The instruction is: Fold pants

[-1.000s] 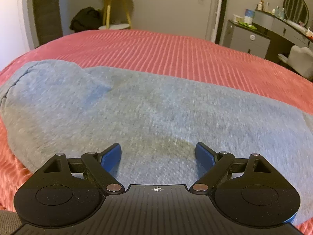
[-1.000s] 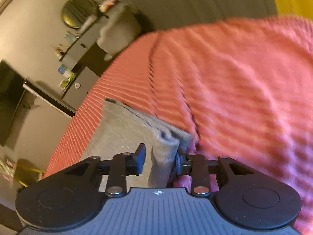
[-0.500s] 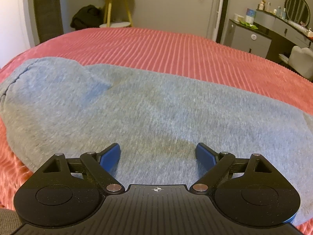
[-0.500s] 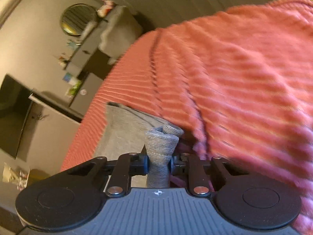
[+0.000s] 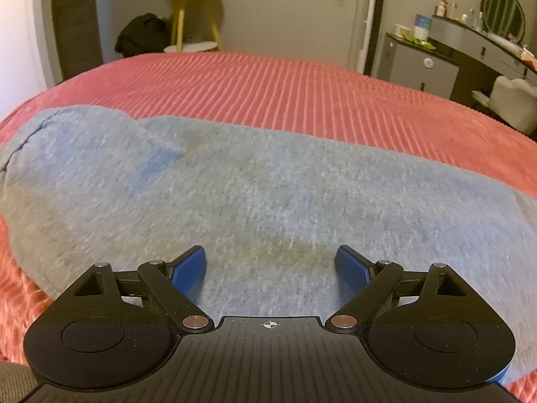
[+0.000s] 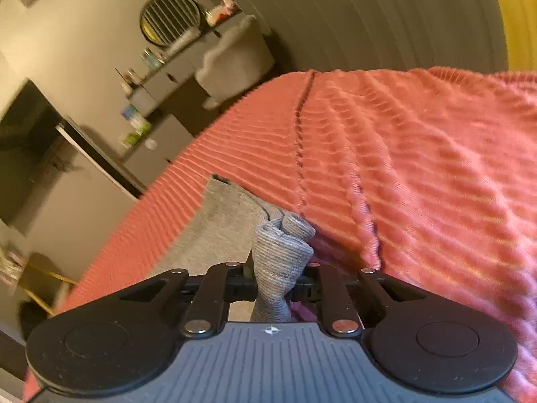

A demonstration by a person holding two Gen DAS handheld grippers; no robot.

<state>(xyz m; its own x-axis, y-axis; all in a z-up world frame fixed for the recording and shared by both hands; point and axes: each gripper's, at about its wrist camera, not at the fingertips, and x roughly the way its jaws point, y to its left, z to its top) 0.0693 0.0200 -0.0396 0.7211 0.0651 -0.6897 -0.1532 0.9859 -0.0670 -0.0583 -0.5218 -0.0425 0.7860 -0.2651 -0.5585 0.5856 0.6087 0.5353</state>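
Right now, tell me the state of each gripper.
Left gripper: open, jaws wide apart over the gray pants, holding nothing.
Right gripper: closed on a bunched edge of the pants.

right gripper [image 6: 273, 277]: the jaws, apart around the cuff a second ago, now pinch it tight between them.
pants [image 6: 280, 252]: the ribbed cuff, lying flat on the bedspread [image 6: 419, 168] earlier, now stands bunched in a puckered knot above the jaws.
right wrist view: more of the bedspread's far edge and the room shows now.
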